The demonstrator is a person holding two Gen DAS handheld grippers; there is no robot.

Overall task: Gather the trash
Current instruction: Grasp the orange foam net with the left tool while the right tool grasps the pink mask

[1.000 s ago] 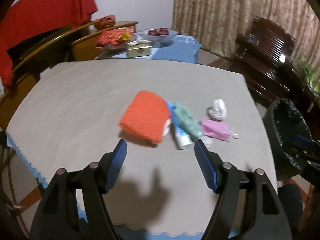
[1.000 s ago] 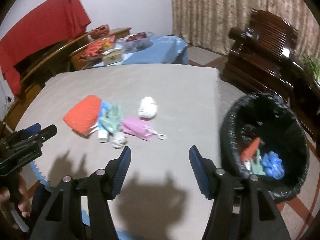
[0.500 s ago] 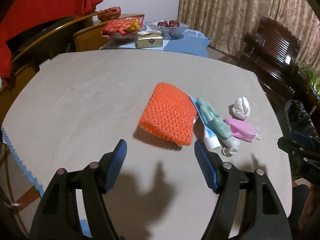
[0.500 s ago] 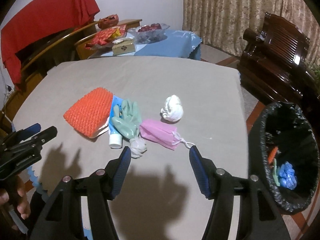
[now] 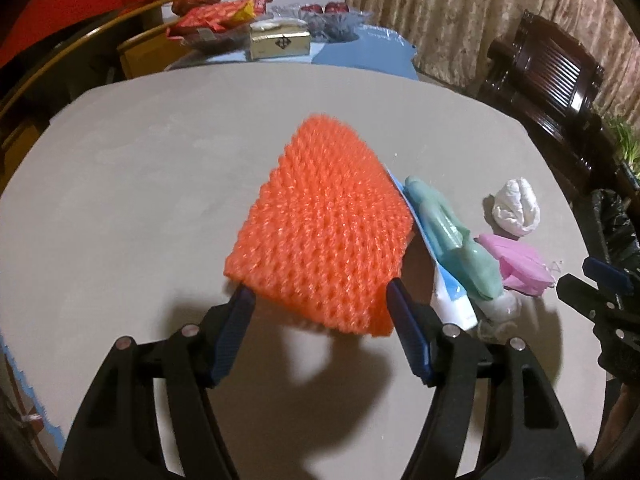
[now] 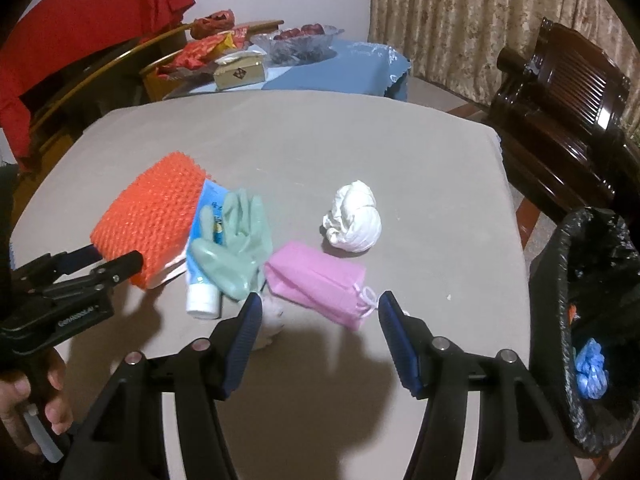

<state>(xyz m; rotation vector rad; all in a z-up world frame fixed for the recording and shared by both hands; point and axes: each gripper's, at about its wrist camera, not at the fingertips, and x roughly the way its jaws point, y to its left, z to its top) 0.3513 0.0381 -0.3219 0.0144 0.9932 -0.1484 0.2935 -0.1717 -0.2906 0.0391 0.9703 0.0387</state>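
Two hand-held grippers, left hand-held gripper closing around orange mesh

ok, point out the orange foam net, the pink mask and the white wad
orange foam net (image 5: 320,236): left wrist view, middle of its mesh top.
pink mask (image 6: 316,282): right wrist view, centre of the folded body.
white wad (image 6: 356,220): right wrist view, its middle.

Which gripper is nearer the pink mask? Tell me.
Right. The right gripper sits just in front of the pink mask, open, its fingers either side of the near end. The left gripper is over at the orange net, jaws closing around its near edge.
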